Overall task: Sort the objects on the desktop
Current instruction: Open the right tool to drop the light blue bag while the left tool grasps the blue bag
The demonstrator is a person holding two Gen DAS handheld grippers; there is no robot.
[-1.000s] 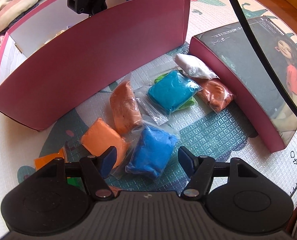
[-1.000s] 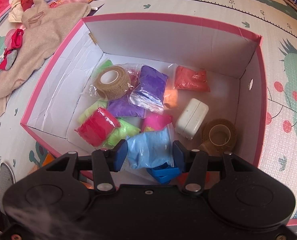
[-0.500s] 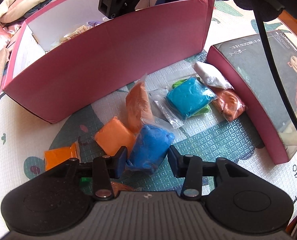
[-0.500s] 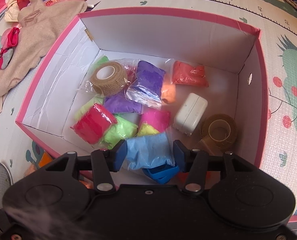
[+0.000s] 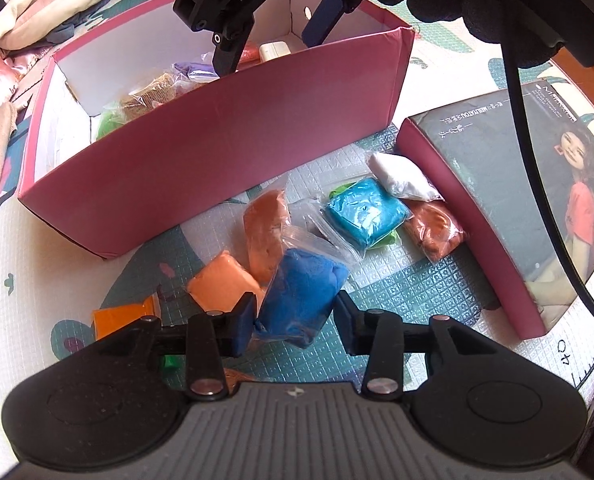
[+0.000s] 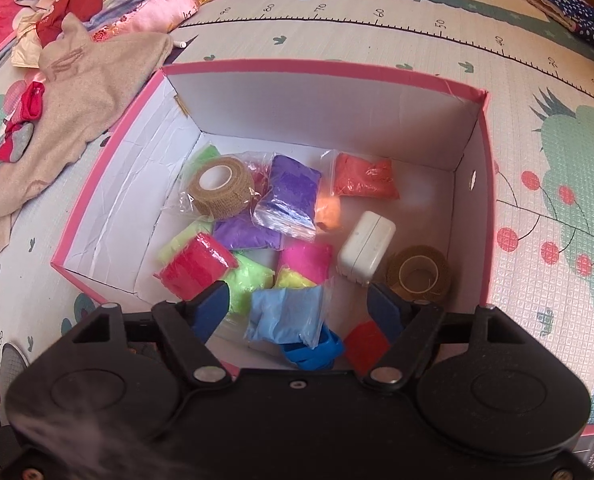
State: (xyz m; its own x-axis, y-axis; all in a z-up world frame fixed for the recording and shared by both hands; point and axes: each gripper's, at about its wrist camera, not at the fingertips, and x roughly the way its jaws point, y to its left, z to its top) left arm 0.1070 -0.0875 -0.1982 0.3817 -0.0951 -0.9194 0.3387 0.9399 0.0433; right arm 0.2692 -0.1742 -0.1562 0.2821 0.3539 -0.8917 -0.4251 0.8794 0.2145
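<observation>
Two hand-held grippers working: my left hand-held gripper [image 5: 295,314] clamps the dark-blue clay bag [image 5: 301,294], next lifting it into the pink box [image 5: 217,152]; my right hand-held gripper [image 6: 297,304] is opening above the light-blue clay bag [image 6: 285,314].

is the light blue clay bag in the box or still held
In the box. The light blue clay bag lies inside the pink cardboard box, between the right tongs, whose opening jaws no longer touch it.

The left gripper [image 5: 295,318], angled down, is clamped; the right gripper [image 6: 299,306], likewise angled down, is opening.
</observation>
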